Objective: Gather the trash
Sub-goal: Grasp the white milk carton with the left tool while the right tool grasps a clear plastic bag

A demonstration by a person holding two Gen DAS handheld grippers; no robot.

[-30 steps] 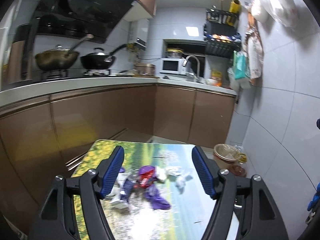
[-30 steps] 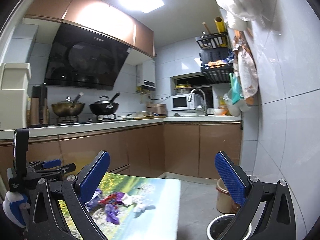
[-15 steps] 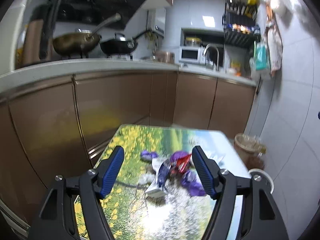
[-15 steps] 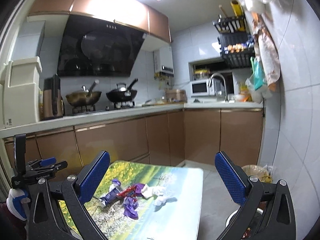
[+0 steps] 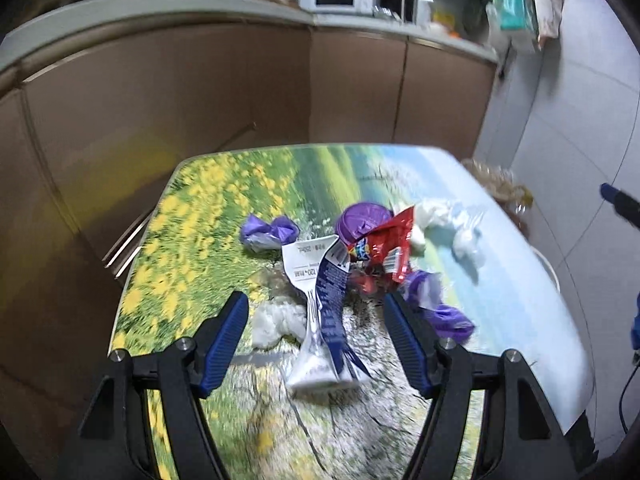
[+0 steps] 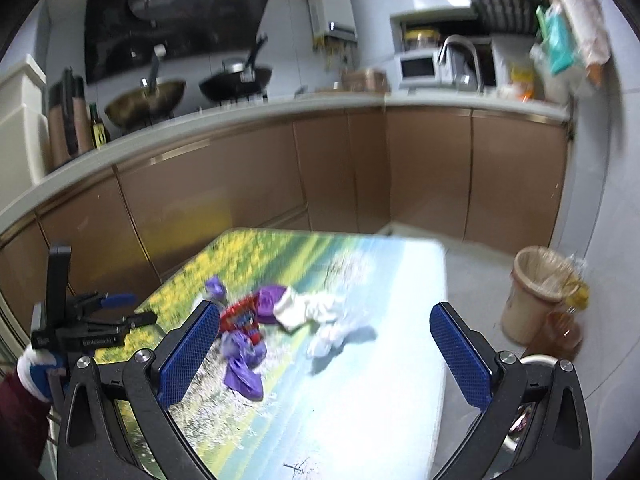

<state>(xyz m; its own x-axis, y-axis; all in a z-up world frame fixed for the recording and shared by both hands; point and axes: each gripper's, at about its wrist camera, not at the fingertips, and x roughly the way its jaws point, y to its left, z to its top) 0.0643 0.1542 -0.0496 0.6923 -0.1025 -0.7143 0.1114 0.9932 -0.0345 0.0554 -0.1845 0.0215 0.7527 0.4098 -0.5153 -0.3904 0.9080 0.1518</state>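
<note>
Purple wrappers, three (image 5: 270, 233), one red packet (image 5: 384, 246) and one blue-and-white pouch (image 5: 326, 312) are lying on the counter (image 5: 192, 216). Left gripper (image 5: 316, 312) is angling down, jaws wide, straddling the pouch untouched. Right gripper (image 6: 324, 340) is hovering, jaws wide, empty, white tissues (image 6: 320, 316) between them.

left hand-held gripper (image 5: 316, 308): black frame | blue ribbed pads | silver screws
</note>
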